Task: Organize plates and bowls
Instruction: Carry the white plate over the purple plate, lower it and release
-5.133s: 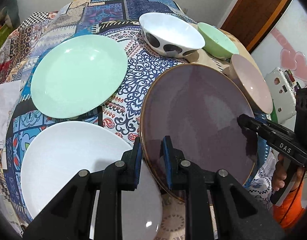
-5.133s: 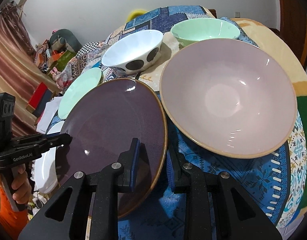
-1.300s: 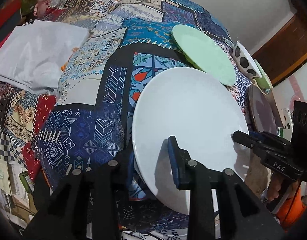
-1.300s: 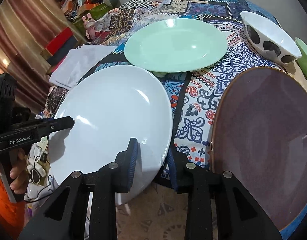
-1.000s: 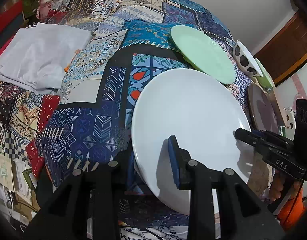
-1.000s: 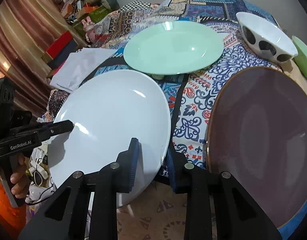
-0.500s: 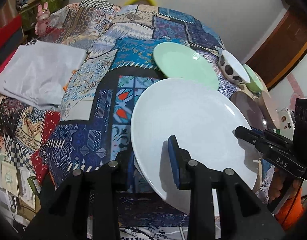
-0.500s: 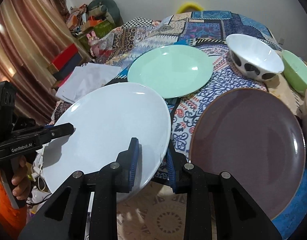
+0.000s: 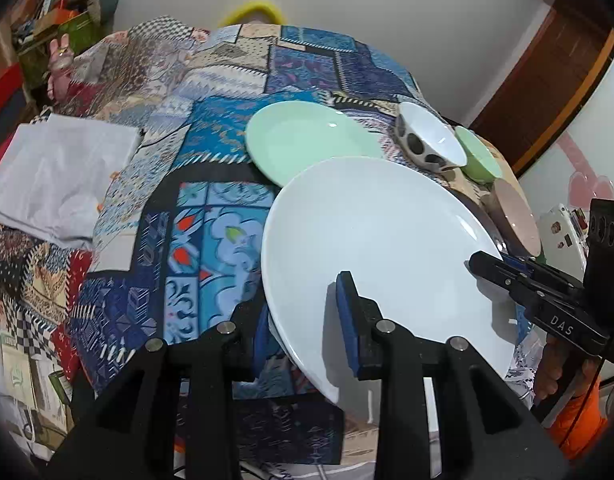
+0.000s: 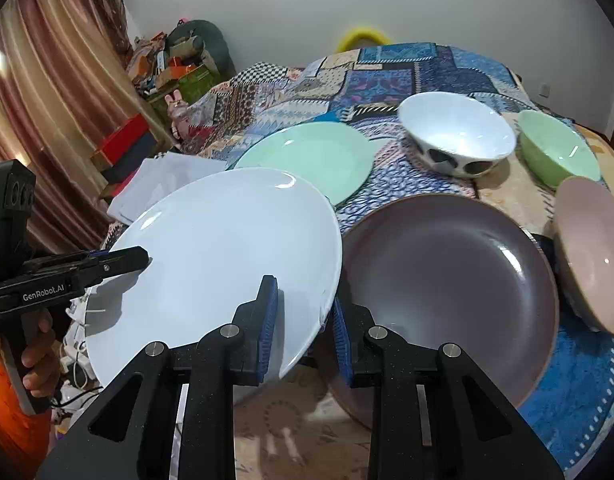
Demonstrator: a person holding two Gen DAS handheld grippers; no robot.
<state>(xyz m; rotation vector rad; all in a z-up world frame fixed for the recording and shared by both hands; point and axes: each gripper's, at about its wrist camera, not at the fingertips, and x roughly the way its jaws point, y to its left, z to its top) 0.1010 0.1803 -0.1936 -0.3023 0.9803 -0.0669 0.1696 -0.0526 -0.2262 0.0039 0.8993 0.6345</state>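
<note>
Lifted higher off the table (image 9: 211, 240) than a second earlier and brought nearer the brown plate (image 10: 447, 280): white plate (image 9: 379, 248), pinched at its near rim. Left claw (image 9: 303, 312) clenched on the plate's left edge, right claw (image 10: 303, 300) clenched on its right edge, one pad over and one under on each. Held in the air straight ahead of both claws. Probably best carried with both hands at one pace, kept from tipping, then lowered centred onto the brown plate just right of the right claw before easing the grip. Beyond the claws, green plate (image 10: 307, 160), partly hidden behind the white one. Farther ahead and right, spotted bowl (image 10: 455, 140) and green bowl (image 10: 559, 152). Pink bowl (image 10: 595, 256) just beside the brown plate's far rim, likely to be knocked by a wide swing. Far left of the left claw, folded white cloth (image 9: 63, 176), out of the way.
</note>
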